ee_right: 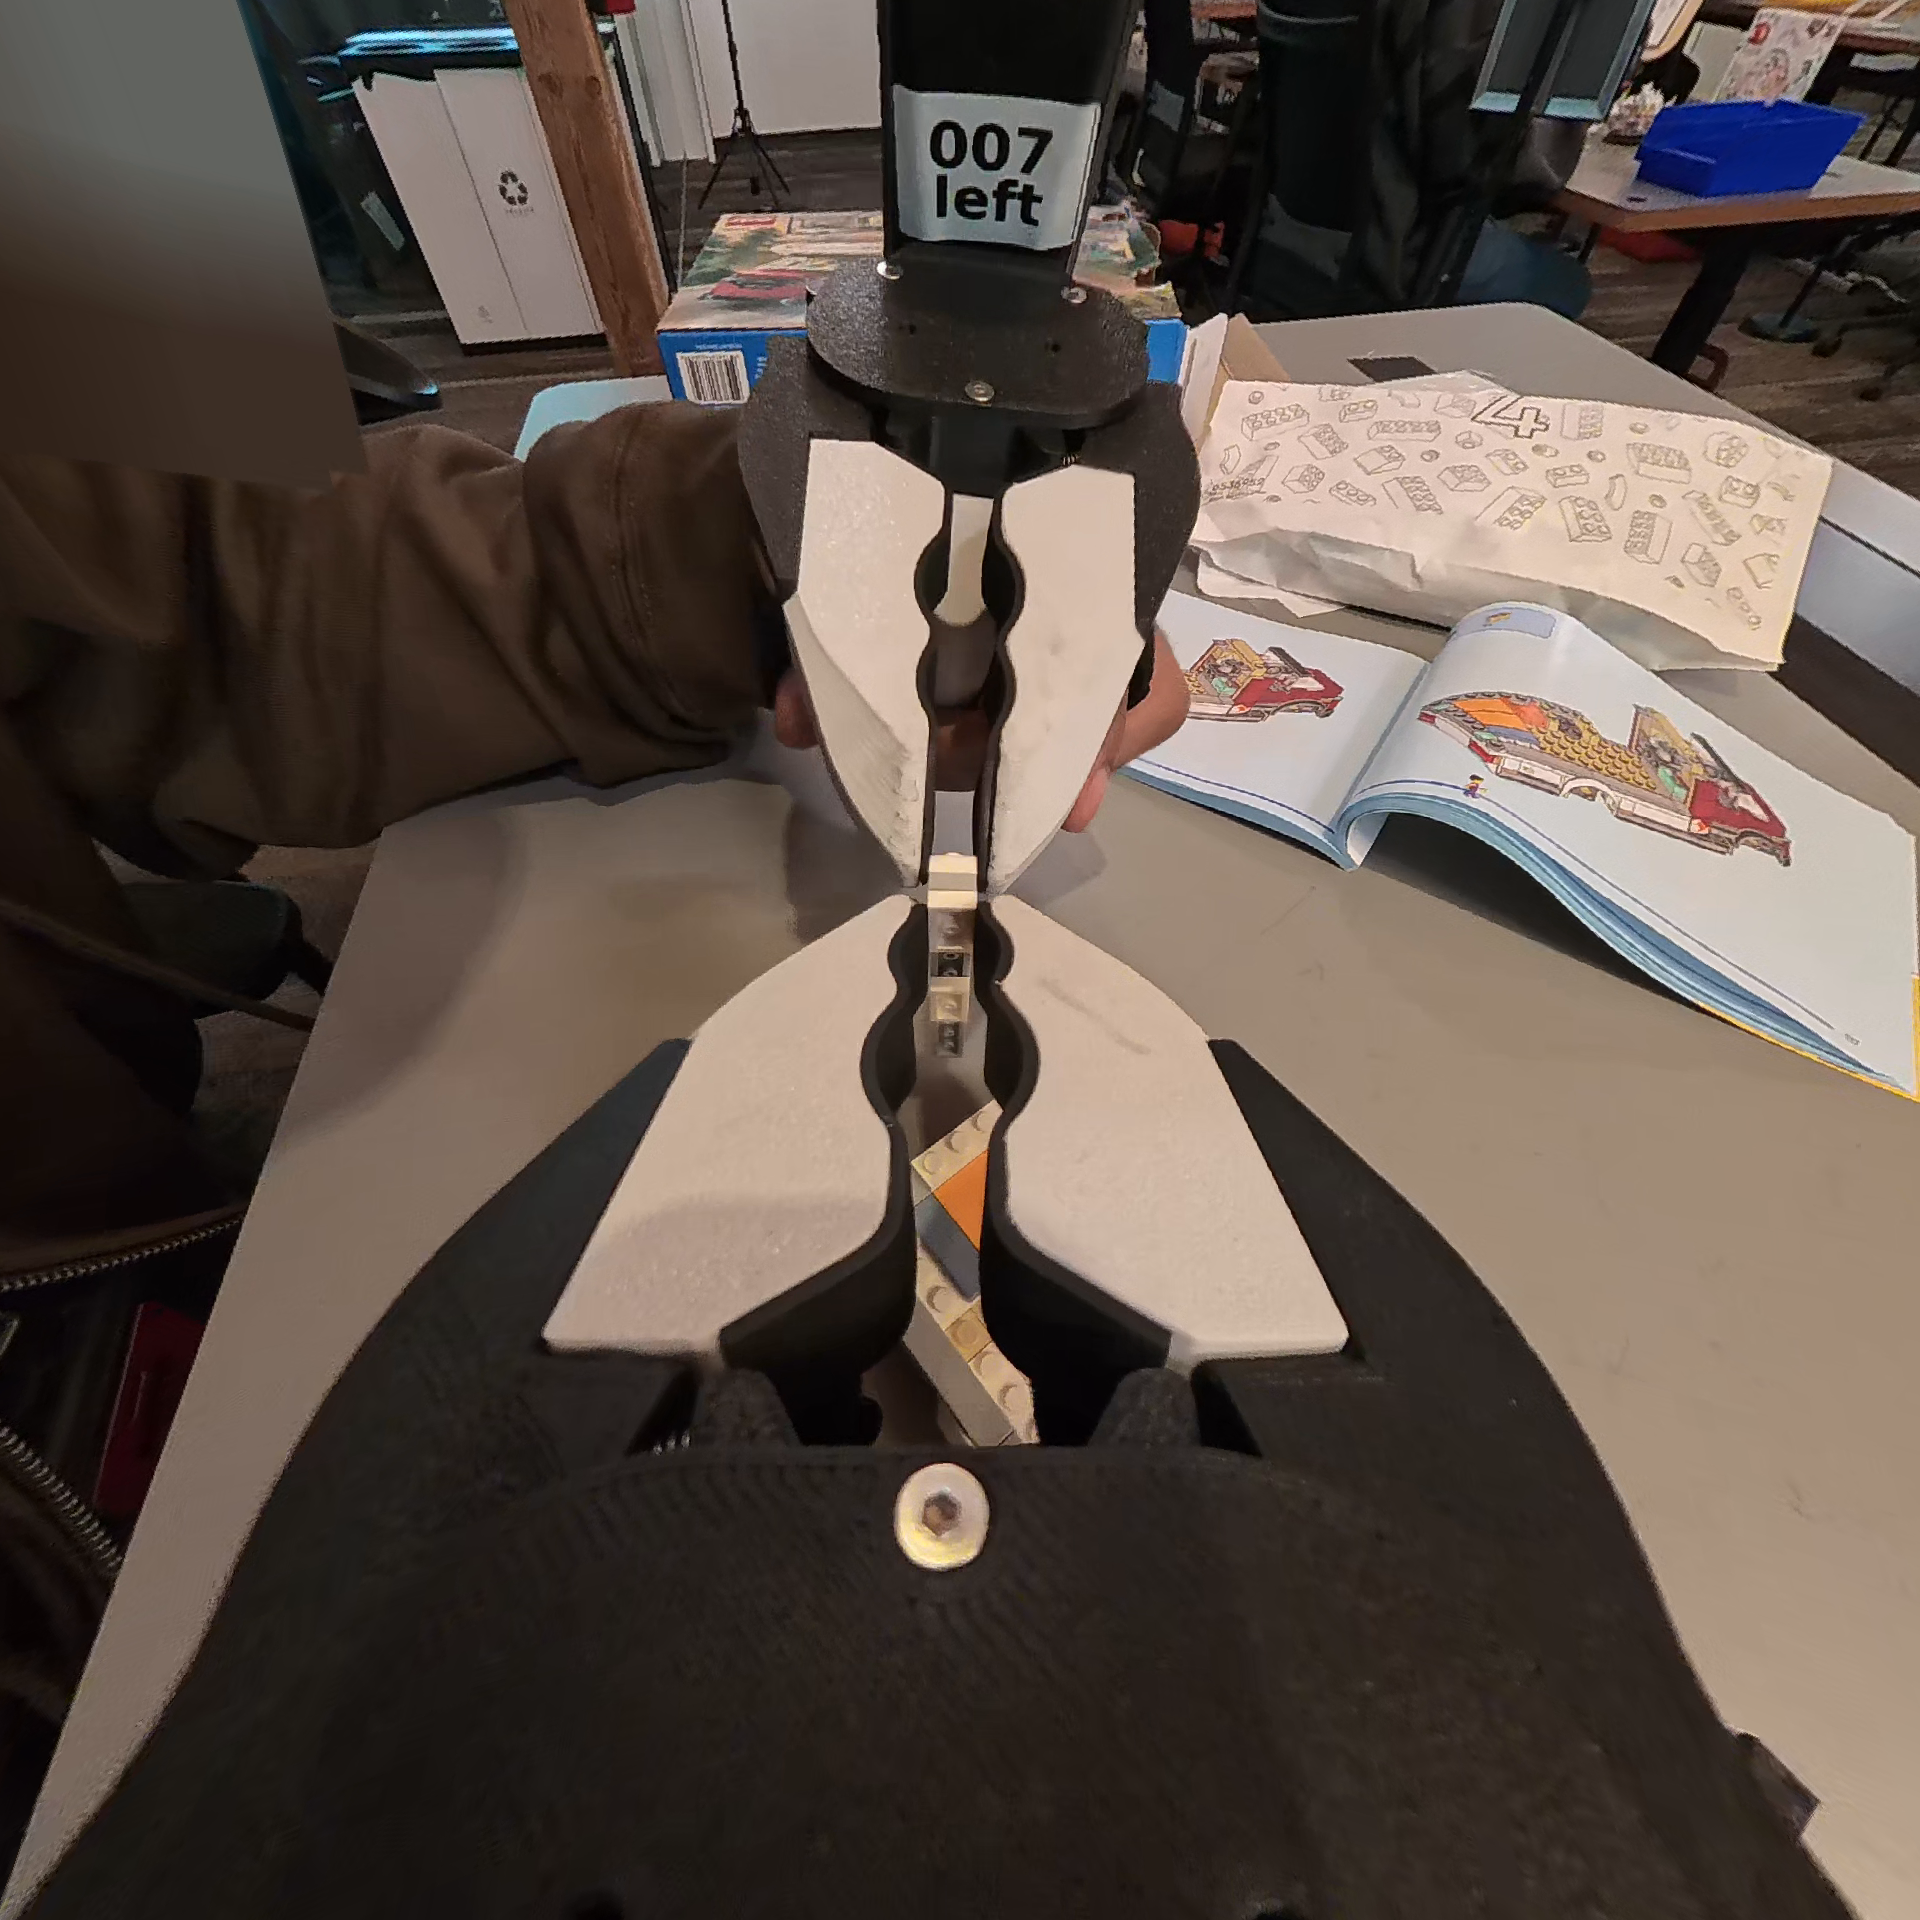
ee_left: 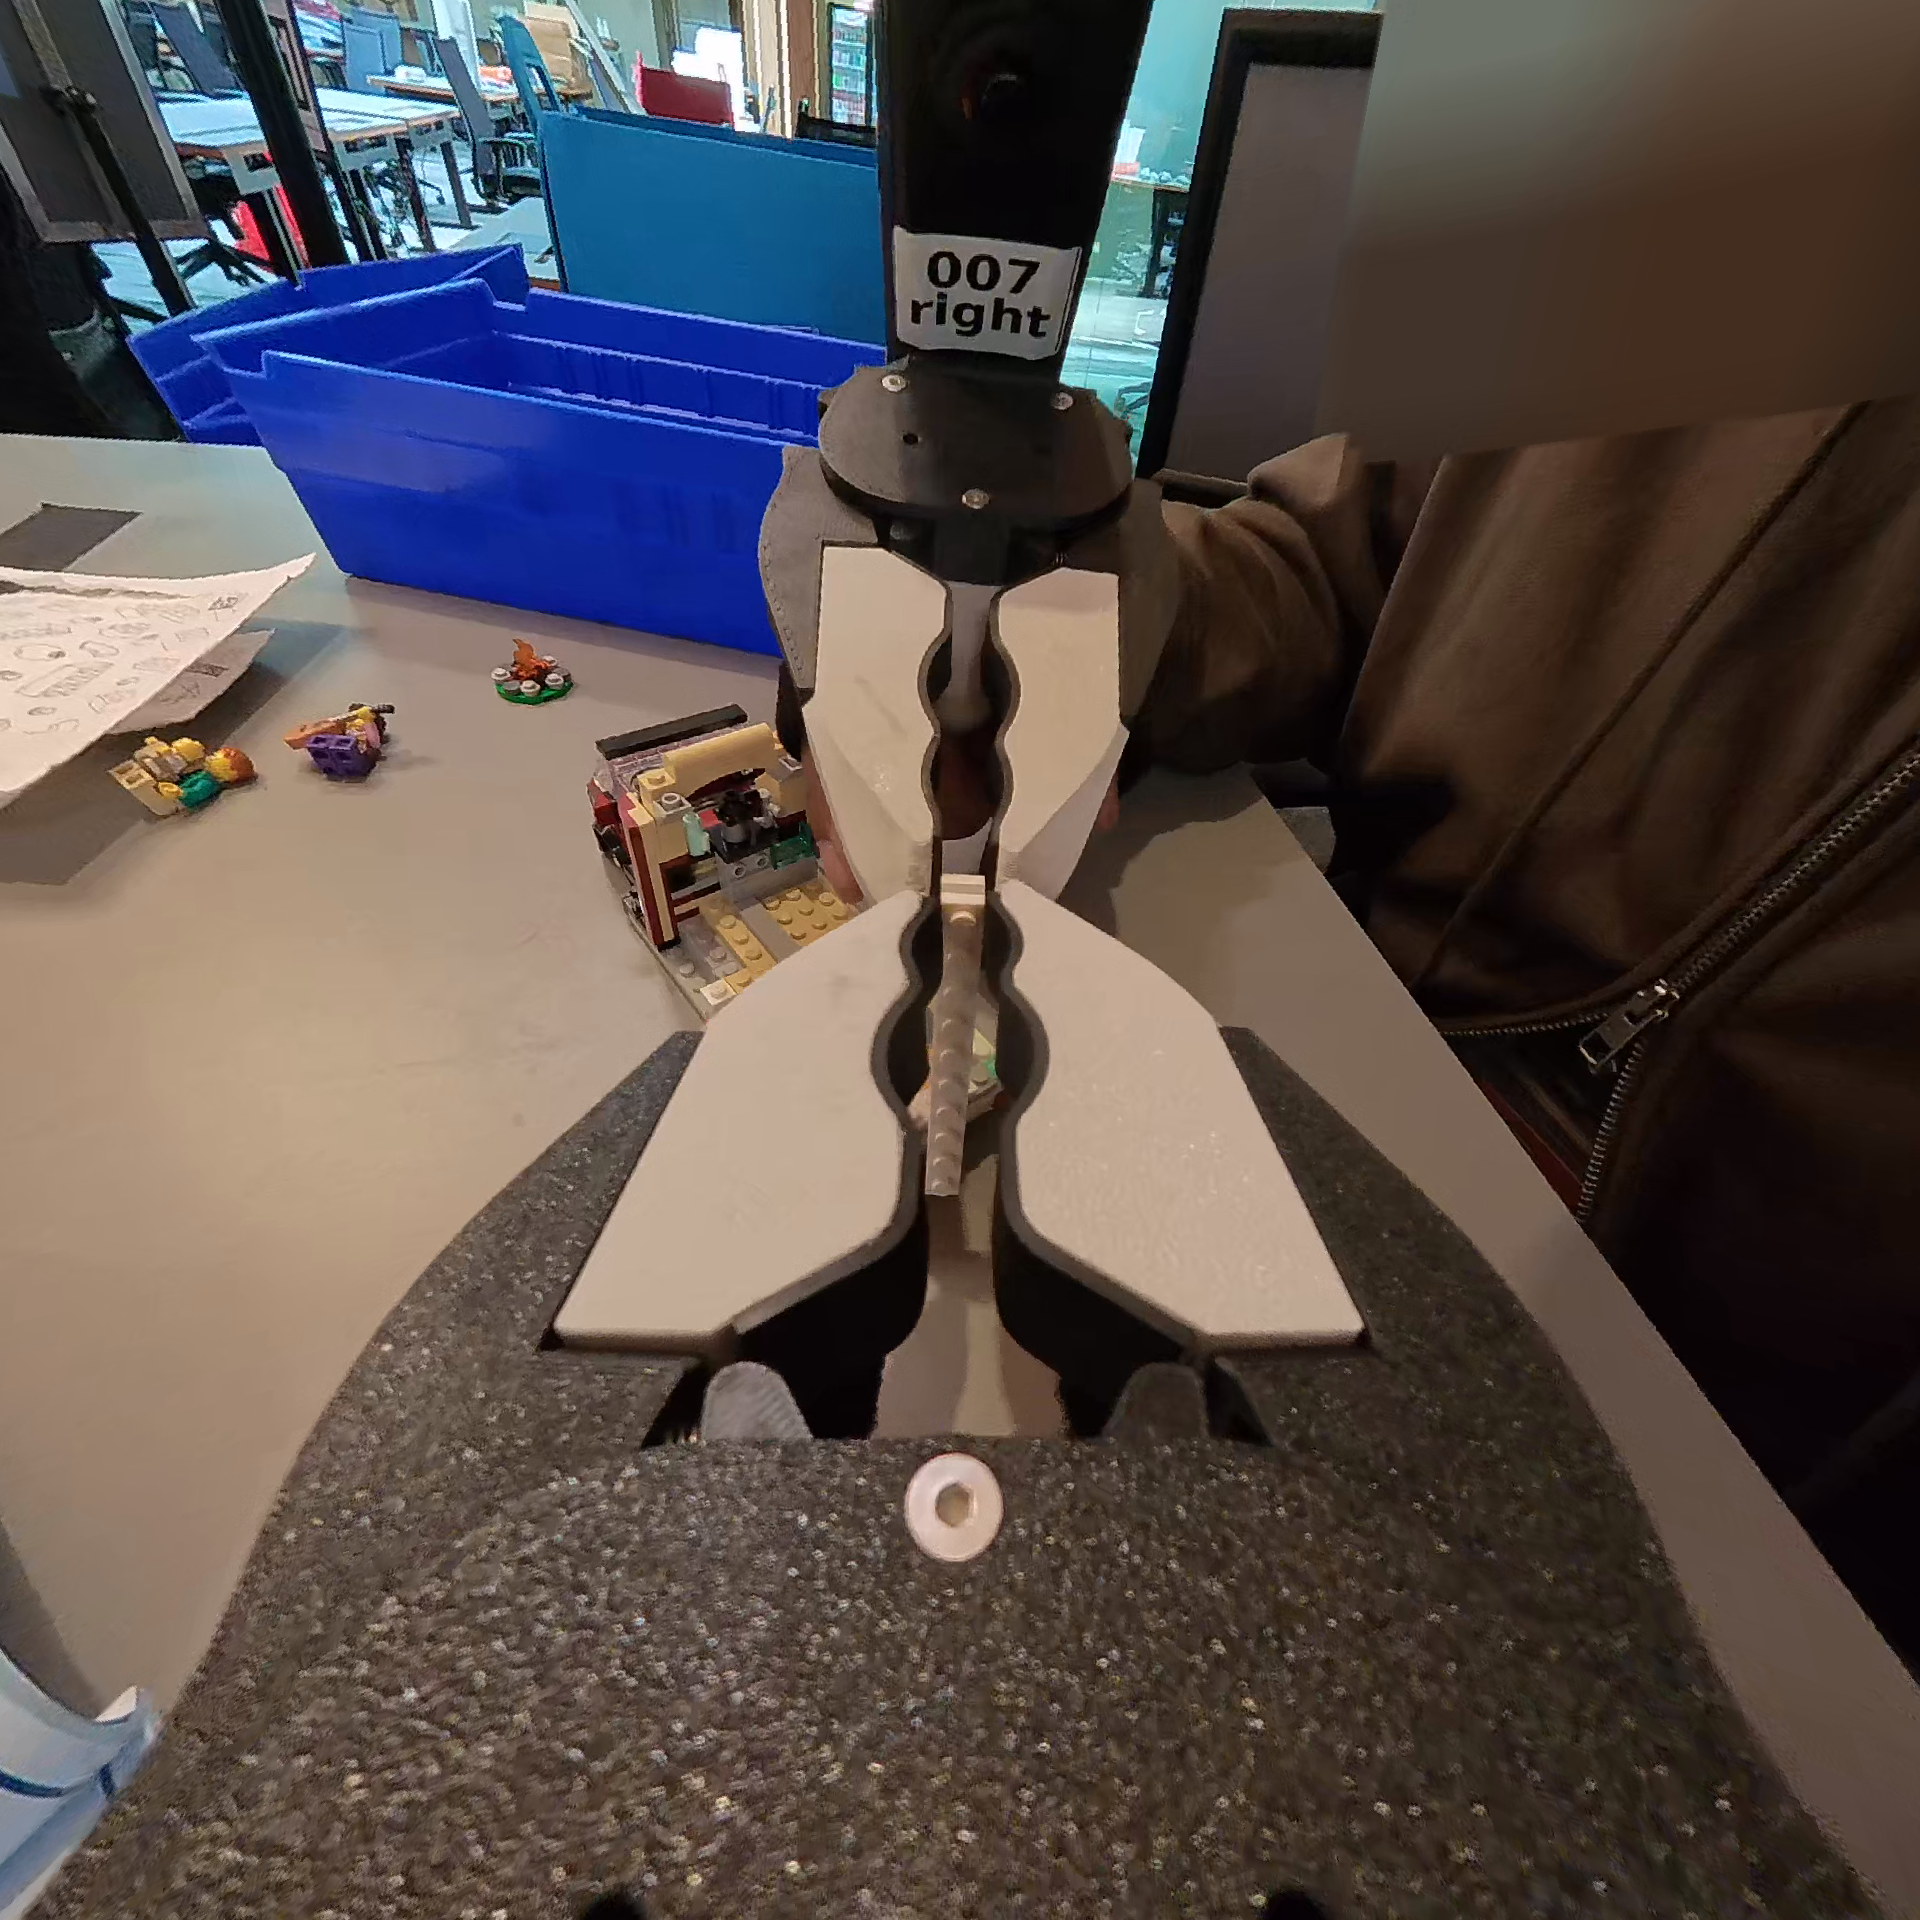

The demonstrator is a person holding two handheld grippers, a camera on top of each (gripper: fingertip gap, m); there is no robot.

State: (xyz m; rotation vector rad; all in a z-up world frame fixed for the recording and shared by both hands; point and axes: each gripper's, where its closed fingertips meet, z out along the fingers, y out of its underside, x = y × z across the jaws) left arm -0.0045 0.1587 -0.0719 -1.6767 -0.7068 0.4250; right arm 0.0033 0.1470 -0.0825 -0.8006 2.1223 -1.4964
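the 2 grippers are meeting tip to tip above the grey table (ee_left: 312,1039), each narrowly clamping its end of a brick strip. the left gripper (ee_left: 961,914) is pinching a long tan studded strip (ee_left: 951,1049) running back along its fingers; the right gripper (ee_right: 951,904) is pinching the small white brick (ee_right: 951,878) capping it. only the left view is showing the brick-built house (ee_left: 707,842), just left of the tips; only the right view is showing the open instruction booklet (ee_right: 1558,790).

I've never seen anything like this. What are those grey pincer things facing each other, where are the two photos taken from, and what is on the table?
They are two hand-held grippers, each carrying a camera looking along its fingers, so each photo shows the other gripper opposite. The left gripper pinches a long studded grey plate; the right gripper pinches a small white brick at that plate's end. On the grey table lie a partly built brick house, small brick figures, blue bins and an open instruction booklet.
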